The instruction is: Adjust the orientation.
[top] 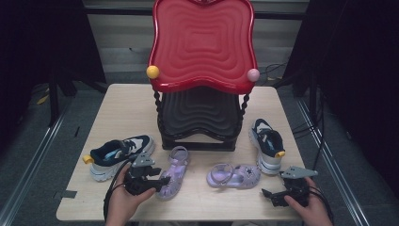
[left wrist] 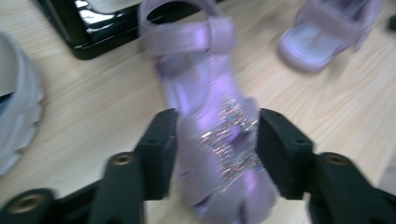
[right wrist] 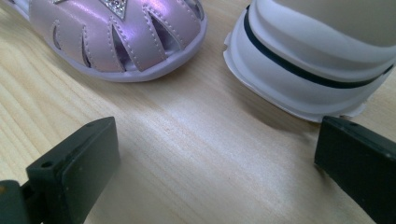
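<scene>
A purple sandal (top: 175, 165) (left wrist: 205, 84) lies toe toward me at the front left of the wooden table (top: 127, 108). My left gripper (top: 161, 181) (left wrist: 217, 140) has its jaws pressed against both sides of the glittery toe strap, shut on it. Its twin sandal (top: 234, 175) (right wrist: 116, 37) lies sideways to the right. My right gripper (top: 269, 195) (right wrist: 219, 149) rests low at the front right, open wide over bare wood. It sits just short of that sandal's toe and the toe of a white and navy sneaker (top: 267, 143) (right wrist: 317, 60).
A two-tier rack stands at the table's middle back, with a red top shelf (top: 202, 42) and a black lower shelf (top: 200, 113). A second sneaker (top: 120, 155) (left wrist: 16, 107) lies left of my left gripper. Dark floor and cables surround the table.
</scene>
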